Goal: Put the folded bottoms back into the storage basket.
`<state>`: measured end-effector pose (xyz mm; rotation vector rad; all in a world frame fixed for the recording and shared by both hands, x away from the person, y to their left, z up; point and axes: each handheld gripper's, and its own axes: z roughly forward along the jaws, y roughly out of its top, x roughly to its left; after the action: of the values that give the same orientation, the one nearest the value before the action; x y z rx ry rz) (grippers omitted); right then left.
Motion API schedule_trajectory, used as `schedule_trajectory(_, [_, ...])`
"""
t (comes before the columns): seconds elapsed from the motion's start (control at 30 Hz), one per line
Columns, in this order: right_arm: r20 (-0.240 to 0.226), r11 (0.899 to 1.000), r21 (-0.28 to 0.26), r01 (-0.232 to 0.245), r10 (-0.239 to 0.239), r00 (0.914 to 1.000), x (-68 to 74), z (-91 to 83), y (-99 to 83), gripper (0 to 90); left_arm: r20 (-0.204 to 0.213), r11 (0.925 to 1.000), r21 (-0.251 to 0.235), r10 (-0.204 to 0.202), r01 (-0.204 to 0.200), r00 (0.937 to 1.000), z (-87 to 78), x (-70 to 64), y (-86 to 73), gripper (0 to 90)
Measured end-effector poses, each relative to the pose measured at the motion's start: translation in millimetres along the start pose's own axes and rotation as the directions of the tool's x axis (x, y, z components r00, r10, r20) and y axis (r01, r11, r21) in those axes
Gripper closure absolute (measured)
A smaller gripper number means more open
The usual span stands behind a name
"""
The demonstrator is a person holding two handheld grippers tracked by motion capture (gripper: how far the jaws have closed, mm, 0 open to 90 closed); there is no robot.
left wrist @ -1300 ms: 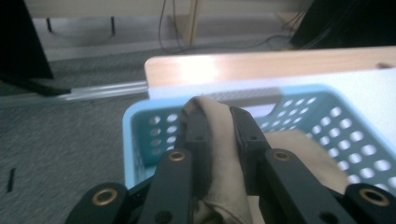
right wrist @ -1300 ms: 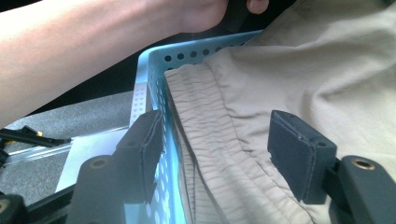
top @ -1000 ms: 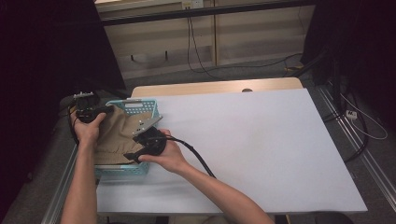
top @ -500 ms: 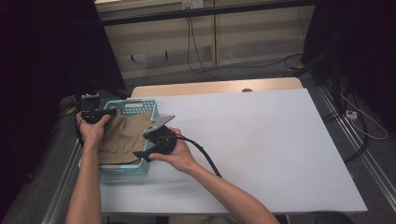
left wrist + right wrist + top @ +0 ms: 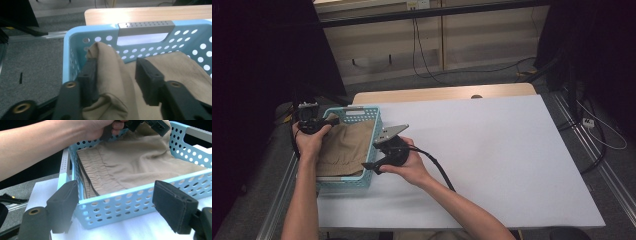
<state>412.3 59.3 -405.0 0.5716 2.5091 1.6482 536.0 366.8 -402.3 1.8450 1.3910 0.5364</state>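
We are working at the near left corner of the white-topped table (image 5: pixel 492 150), where a light blue perforated plastic basket (image 5: pixel 357 113) is sitting, its walls dotted with round holes and a grey slotted handle set into its far rim. Inside it a tan, soft woven cloth garment (image 5: pixel 347 147) is lying folded, with a gathered, ribbed band running along its left side in the right gripper view.

We are holding the left gripper (image 5: pixel 310 123) at the far left corner of the basket. In the left gripper view (image 5: pixel 115 82) its black, blocky jaws are standing apart, and a raised fold of the tan cloth is bunching up against the inner face of the left jaw while the other jaw is standing clear of the fold; the cloth is draping in a rounded hump there, matte and slightly creased.

We are holding the right gripper (image 5: pixel 379 162) at the basket's right wall, near its near corner, with a grey three-cornered plate on top and a black cable curling away across the table toward the near edge. In the right gripper view (image 5: pixel 120 205) its jaws are spread wide, clamped on nothing, and they are framing the basket's near wall from outside.
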Motion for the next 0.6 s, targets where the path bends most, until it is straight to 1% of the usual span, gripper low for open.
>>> schedule_trajectory(0.03, [0.001,1.000,0.002,-0.002,0.002,1.0000,-0.2,-0.8,-0.8,21.1,-0.002,0.9999,-0.010,-0.002,0.002,1.0000,-1.0,-0.1,0.1,49.1])
schedule_trajectory(0.07, [0.001,1.000,0.002,-0.002,0.002,1.0000,-0.2,-0.8,-0.8,21.1,-0.002,0.9999,-0.010,-0.002,0.002,1.0000,-1.0,-0.1,0.1,45.0])
schedule_trajectory(0.1, [0.002,1.000,0.004,-0.003,0.003,1.0000,-1.5,-2.1,-1.9,20.9,-0.003,0.9994,-0.031,-0.015,0.014,0.9999,-3.7,0.6,0.6,41.9])
schedule_trajectory(0.13, [0.001,1.000,0.003,-0.003,0.003,1.0000,-2.2,-2.8,-2.2,20.8,-0.003,0.9989,-0.044,-0.015,0.015,0.9999,-4.9,1.0,0.7,39.6])
schedule_trajectory(0.2, [0.002,1.000,0.002,-0.005,0.005,1.0000,-2.8,-3.4,-2.4,20.7,0.000,0.9990,-0.043,-0.014,0.014,0.9999,-6.4,1.3,0.8,31.8])
schedule_trajectory(0.23, [0.004,1.000,0.000,-0.007,0.007,1.0000,-3.3,-3.8,-2.6,20.1,-0.002,0.9989,-0.046,-0.009,0.009,1.0000,-7.9,2.0,0.8,31.8])
schedule_trajectory(0.33, [0.011,1.000,0.002,-0.004,0.004,0.9999,-3.8,-4.3,-2.8,19.3,0.007,0.9967,-0.080,-0.009,0.010,0.9999,-13.2,2.5,-0.6,24.4])
schedule_trajectory(0.37, [0.012,1.000,0.000,-0.007,0.007,0.9999,-4.2,-4.6,-2.8,17.1,0.010,0.9964,-0.085,-0.006,0.007,0.9999,-15.2,2.7,-0.7,19.6])
schedule_trajectory(0.4, [0.012,1.000,0.000,-0.007,0.007,0.9999,-4.2,-4.6,-2.8,17.1,0.014,0.9959,-0.089,-0.011,0.012,0.9999,-16.9,2.5,-0.6,19.6])
schedule_trajectory(0.43, [0.020,1.000,0.003,-0.008,0.008,0.9998,-4.5,-5.3,-2.8,15.9,0.024,0.9953,-0.094,-0.023,0.025,0.9994,-20.3,2.6,-0.9,12.4])
schedule_trajectory(0.47, [0.020,1.000,0.003,-0.008,0.008,0.9998,-4.5,-5.3,-2.8,15.9,0.024,0.9953,-0.094,-0.023,0.025,0.9994,-20.3,2.6,-0.9,10.5])
schedule_trajectory(0.5, [0.022,1.000,0.003,-0.010,0.010,0.9997,-4.9,-6.1,-2.7,14.7,0.028,0.9958,-0.088,-0.023,0.025,0.9993,-22.9,2.2,-0.3,10.5])
schedule_trajectory(0.53, [0.024,1.000,0.001,-0.012,0.012,0.9996,-5.3,-7.2,-2.6,13.6,0.031,0.9947,-0.100,-0.018,0.021,0.9993,-26.4,0.4,-0.3,8.8])
schedule_trajectory(0.57, [0.035,1.000,-0.003,-0.012,0.012,0.9993,-5.9,-9.2,-2.7,12.1,0.042,0.9916,-0.129,0.001,0.004,0.9991,-32.7,-2.9,-0.4,6.9])
schedule_trajectory(0.6, [0.035,1.000,-0.003,-0.012,0.012,0.9993,-5.9,-9.2,-2.7,12.1,0.042,0.9916,-0.129,0.001,0.004,0.9991,-32.7,-2.9,-0.4,6.0])
